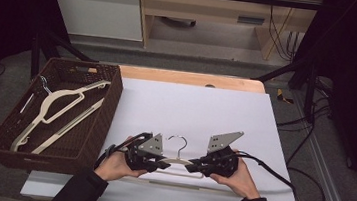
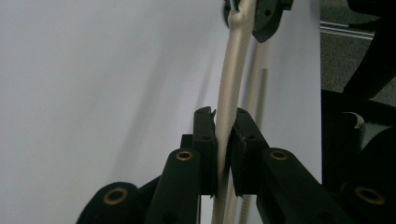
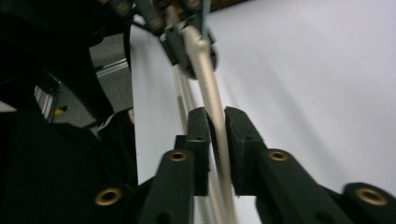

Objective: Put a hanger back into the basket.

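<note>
- White sheet [image 1: 206, 108] covers the table in front of me, with a wooden edge showing at its far side and dark floor with cables around it.
- I have a cream hanger [image 1: 180, 162] near the front edge of the sheet, its metal hook [image 1: 178, 141] pointing away from me.
- My left gripper [image 1: 158, 165] pinches the hanger's left arm; in the left gripper view the pads [image 2: 205, 140] press on the cream bar [image 2: 229, 93] from both sides.
- My right gripper [image 1: 194, 167] pinches the hanger's right arm; in the right gripper view the bar [image 3: 210, 93] runs between the jaws, which sit tight against it.
- Both grippers point inward toward each other, close on either side of the hook.
- I cannot tell whether the hanger rests on the sheet or hangs just above it.
- At the left, touching the sheet's edge, stands a brown wicker basket [image 1: 110, 108] with more cream hangers [image 1: 60, 103] lying in it.
</note>
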Motion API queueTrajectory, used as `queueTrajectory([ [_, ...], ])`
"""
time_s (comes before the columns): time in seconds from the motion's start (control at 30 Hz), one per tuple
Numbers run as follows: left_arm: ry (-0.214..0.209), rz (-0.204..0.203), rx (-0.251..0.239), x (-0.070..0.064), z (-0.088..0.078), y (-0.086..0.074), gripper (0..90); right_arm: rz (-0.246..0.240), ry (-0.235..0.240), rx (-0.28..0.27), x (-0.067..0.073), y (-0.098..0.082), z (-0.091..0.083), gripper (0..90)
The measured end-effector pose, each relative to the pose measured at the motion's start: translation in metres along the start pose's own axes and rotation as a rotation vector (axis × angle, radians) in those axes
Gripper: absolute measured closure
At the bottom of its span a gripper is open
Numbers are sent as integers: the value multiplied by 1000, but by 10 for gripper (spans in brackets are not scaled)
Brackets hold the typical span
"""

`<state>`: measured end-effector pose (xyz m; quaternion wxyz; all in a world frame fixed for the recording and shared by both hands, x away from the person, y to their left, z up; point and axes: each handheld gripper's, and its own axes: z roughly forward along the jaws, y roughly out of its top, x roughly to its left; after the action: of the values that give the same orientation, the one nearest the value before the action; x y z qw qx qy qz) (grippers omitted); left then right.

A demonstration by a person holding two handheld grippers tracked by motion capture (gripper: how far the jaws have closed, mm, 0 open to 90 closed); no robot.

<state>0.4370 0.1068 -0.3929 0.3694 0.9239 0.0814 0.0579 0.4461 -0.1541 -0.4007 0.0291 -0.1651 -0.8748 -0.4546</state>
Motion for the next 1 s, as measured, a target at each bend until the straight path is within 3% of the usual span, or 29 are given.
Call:
queueTrajectory([
  [0.07, 4, 7, -5, -6, -3, 0, 851, 6, -24, -30, 1, 1, -4, 697],
  [0.13, 37, 11, 2, -10, -7, 1, 859, 1, -65, -61, 2, 2, -8, 627],
  [0.2, 47, -23, -15, -10, -10, 0, 859, 3, -93, -78, 2, 2, -13, 537],
  [0.3, 77, -80, -48, -9, -15, -2, 860, -28, -178, -125, 3, -1, -21, 432],
  [0.37, 103, -95, -44, -7, -19, -2, 860, -25, -220, -159, 2, -3, -29, 398],
  [0.53, 140, -159, -95, -8, -31, 1, 860, 12, -321, -250, 2, -12, -48, 285],
  [0.67, 179, -172, -124, -9, -45, 6, 859, 47, -394, -288, 4, -23, -60, 249],
  [0.83, 237, -203, -168, -7, -65, 11, 859, 90, -464, -294, 5, -35, -69, 184],
  [1.0, 258, -223, -199, -4, -86, 16, 859, 119, -510, -303, 6, -41, -70, 162],
])
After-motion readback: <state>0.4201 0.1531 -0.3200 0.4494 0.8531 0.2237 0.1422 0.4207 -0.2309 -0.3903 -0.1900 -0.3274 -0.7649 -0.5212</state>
